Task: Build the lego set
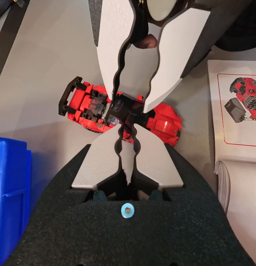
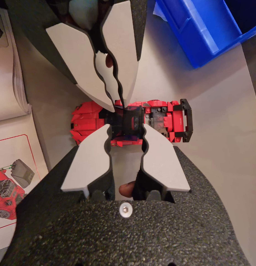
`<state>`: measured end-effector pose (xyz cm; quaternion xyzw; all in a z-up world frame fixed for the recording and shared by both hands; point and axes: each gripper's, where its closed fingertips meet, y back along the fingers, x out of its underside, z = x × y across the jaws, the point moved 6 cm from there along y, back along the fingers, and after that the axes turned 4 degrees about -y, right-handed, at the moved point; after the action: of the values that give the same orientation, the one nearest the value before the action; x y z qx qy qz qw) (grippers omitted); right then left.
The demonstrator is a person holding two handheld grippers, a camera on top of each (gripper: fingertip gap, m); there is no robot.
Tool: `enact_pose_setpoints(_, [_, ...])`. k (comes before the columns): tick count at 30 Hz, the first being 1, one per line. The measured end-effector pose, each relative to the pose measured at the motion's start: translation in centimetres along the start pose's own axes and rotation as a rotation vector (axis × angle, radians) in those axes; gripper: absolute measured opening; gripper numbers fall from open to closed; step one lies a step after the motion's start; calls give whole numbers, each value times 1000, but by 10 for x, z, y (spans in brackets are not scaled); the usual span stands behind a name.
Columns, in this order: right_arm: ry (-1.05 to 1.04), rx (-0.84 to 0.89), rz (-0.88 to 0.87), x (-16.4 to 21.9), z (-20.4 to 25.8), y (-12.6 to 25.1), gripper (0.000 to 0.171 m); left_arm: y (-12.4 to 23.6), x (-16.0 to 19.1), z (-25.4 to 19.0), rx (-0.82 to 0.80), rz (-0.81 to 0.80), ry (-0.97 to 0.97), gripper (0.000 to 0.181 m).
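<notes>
A red and black brick-built toy car (image 1: 164,126) lies on the pale grey tabletop (image 1: 45,64), between a blue plastic bin (image 1: 9,187) and an open white instruction booklet (image 1: 239,151). The left gripper (image 1: 126,126) is narrowly parted, tips on the dark cockpit canopy's near edge. The right gripper (image 2: 126,125) spreads wide across that canopy, gripping nothing clearly.

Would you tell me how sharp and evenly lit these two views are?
Left wrist view: the red car is sharp with a small glare spot; the blue bin is soft. Right wrist view: car crisp, straight edges bowed by the wide lens.
</notes>
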<state>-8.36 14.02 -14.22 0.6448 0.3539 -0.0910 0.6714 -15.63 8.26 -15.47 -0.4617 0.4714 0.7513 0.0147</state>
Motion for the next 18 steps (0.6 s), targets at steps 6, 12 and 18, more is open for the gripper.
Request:
enact_pose_setpoints(6, [33, 2, 28, -1, -2, -4, 35, 3, 0, 3, 22, -27, 38, 10])
enact_pose_setpoints(12, [75, -18, 49, -5, -5, -4, 26, 1, 3, -2, 47, -3, 17, 9])
enact_pose_setpoints(18, [114, -32, 73, -8, -7, -4, 25, 1, 3, -2, 60, 5, 9, 9])
